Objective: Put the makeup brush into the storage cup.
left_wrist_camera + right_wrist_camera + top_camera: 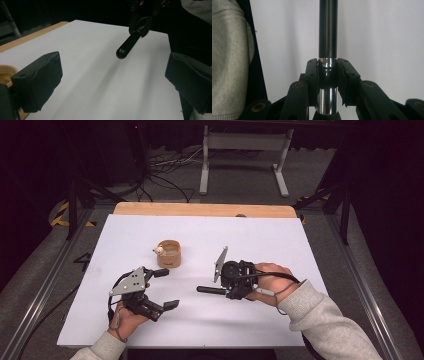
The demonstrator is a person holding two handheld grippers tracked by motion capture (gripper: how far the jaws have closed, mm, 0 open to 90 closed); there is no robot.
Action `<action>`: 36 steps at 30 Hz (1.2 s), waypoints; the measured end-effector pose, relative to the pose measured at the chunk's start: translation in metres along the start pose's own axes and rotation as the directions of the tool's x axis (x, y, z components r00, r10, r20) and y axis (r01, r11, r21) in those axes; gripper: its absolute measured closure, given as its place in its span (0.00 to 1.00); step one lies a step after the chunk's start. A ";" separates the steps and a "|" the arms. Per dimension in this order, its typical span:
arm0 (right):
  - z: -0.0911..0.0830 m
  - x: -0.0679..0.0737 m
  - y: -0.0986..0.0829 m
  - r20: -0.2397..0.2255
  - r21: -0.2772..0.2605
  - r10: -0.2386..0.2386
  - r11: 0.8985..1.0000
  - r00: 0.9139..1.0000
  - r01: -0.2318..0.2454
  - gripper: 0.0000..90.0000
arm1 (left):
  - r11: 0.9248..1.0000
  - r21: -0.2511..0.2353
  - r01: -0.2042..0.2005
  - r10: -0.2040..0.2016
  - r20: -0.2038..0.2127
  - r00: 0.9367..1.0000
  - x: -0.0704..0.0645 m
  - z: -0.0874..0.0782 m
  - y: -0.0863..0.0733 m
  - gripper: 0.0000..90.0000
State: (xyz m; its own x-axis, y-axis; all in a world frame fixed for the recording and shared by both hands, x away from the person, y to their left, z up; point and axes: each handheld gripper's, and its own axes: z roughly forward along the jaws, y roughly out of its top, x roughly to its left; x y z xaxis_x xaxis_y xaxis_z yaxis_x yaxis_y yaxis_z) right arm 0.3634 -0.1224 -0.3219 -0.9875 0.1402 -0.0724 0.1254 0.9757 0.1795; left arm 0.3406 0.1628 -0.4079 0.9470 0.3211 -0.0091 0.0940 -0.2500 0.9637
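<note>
Desk [150,230] with a white top and a bare wooden strip along the far edge. Left gripper [166,288] sits at the near left, held low over the surface, jaws spread wide with nothing between them; in the left gripper view its two black jaws stand far apart at either side of the frame, over bare white surface. A grey three-cornered plate rides on top of it. Right gripper [231,287] is right of centre, turned so it points toward the left, and is clamped on a black rod [210,290] that sticks out leftward, lying level just above the desk. In the right gripper view the jaws press on both sides of the rod [328,30] where its black shaft meets a shiny metal section; the metal part runs back between the jaws. In the left gripper view the rod [127,45] ends in a rounded black tip, pointing toward the camera. A small round wooden cup [169,253] stands on the desk beyond the left gripper, apart from both, with a small pale object at its left rim, too small to identify. Grey sleeve [330,320] on the right forearm.
</note>
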 end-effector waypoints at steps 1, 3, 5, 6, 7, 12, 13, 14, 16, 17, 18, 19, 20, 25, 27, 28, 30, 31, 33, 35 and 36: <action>-0.001 0.000 0.001 0.000 0.001 -0.006 1.000 1.000 0.006 0.80 | 1.000 0.007 -0.012 0.012 0.011 1.000 0.001 0.001 0.001 0.03; -0.002 0.000 0.002 0.002 -0.002 -0.012 1.000 1.000 0.012 0.80 | 1.000 0.008 -0.013 0.013 0.021 1.000 0.000 0.005 0.003 0.03; -0.004 0.000 0.004 0.003 -0.003 -0.018 1.000 1.000 0.018 0.80 | 1.000 0.005 -0.018 0.018 0.037 0.999 0.000 0.008 0.005 0.03; -0.004 0.000 0.004 0.004 -0.004 -0.024 1.000 1.000 0.024 0.80 | 1.000 0.004 -0.023 0.023 0.045 0.999 0.000 0.010 0.007 0.02; -0.005 0.000 0.004 0.001 -0.006 -0.026 1.000 1.000 0.026 0.80 | 1.000 0.005 -0.031 0.031 0.052 0.998 0.000 0.011 0.008 0.02; -0.007 0.000 0.006 0.000 -0.004 -0.042 0.999 0.999 0.042 0.80 | 0.999 0.002 -0.034 0.033 0.098 0.995 0.000 0.020 0.012 0.02; -0.007 0.000 0.006 0.000 -0.004 -0.042 0.999 0.999 0.042 0.80 | 0.999 0.002 -0.034 0.033 0.098 0.995 0.000 0.020 0.012 0.02; -0.007 0.000 0.006 0.003 -0.002 -0.046 0.999 0.999 0.046 0.80 | 0.999 0.005 -0.038 0.038 0.107 0.994 0.000 0.022 0.013 0.02; -0.008 0.001 0.007 0.000 -0.007 -0.055 0.998 0.998 0.055 0.80 | 0.999 0.006 -0.037 0.036 0.122 0.992 -0.001 0.025 0.015 0.02; -0.008 0.001 0.007 -0.001 -0.007 -0.058 0.998 0.998 0.058 0.80 | 0.999 0.011 -0.045 0.043 0.130 0.991 0.000 0.027 0.015 0.02; -0.008 0.001 0.007 -0.001 -0.007 -0.063 0.998 0.998 0.063 0.80 | 0.999 0.017 -0.045 0.042 0.139 0.989 0.000 0.029 0.016 0.02; -0.008 0.001 0.007 0.000 -0.007 -0.068 0.998 0.998 0.068 0.80 | 0.999 0.020 -0.048 0.044 0.147 0.988 0.000 0.030 0.017 0.02; -0.008 0.001 0.007 -0.002 -0.010 -0.071 0.997 0.997 0.071 0.80 | 0.998 0.023 -0.053 0.049 0.155 0.987 0.001 0.032 0.017 0.02; -0.008 0.002 0.007 -0.005 -0.017 -0.078 0.997 0.997 0.078 0.80 | 0.997 0.041 -0.069 0.060 0.190 0.980 0.000 0.040 0.019 0.02; -0.008 0.003 0.008 -0.007 -0.019 -0.083 0.996 0.996 0.083 0.80 | 0.996 0.052 -0.076 0.064 0.201 0.978 0.000 0.043 0.019 0.03; -0.007 0.003 0.008 -0.008 -0.018 -0.084 0.996 0.996 0.084 0.80 | 0.995 0.056 -0.080 0.066 0.205 0.977 0.000 0.044 0.019 0.03; -0.007 0.004 0.009 -0.008 -0.013 -0.092 0.996 0.996 0.092 0.80 | 0.995 0.060 -0.081 0.066 0.212 0.975 0.000 0.047 0.019 0.03; -0.006 0.005 0.009 -0.009 -0.013 -0.095 0.995 0.995 0.095 0.80 | 0.994 0.065 -0.084 0.068 0.219 0.973 0.000 0.049 0.019 0.03; -0.006 0.005 0.010 -0.009 -0.017 -0.103 0.995 0.995 0.102 0.80 | 0.993 0.071 -0.089 0.071 0.225 0.972 0.000 0.052 0.019 0.04; -0.006 0.006 0.010 -0.009 -0.021 -0.106 0.994 0.994 0.105 0.80 | 0.993 0.079 -0.090 0.070 0.232 0.970 0.000 0.054 0.019 0.05; -0.006 0.006 0.011 -0.008 -0.017 -0.112 0.994 0.994 0.111 0.80 | 0.992 0.082 -0.093 0.071 0.239 0.968 0.000 0.055 0.018 0.05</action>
State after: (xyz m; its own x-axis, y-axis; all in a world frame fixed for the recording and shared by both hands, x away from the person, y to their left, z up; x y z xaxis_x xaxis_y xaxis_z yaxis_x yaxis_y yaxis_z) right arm 0.3579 -0.1120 -0.3145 -0.9960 0.0292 -0.0839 0.0130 0.9823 0.1868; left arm 0.3594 0.1076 -0.4049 0.9972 0.0744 -0.0040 0.0302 -0.3534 0.9350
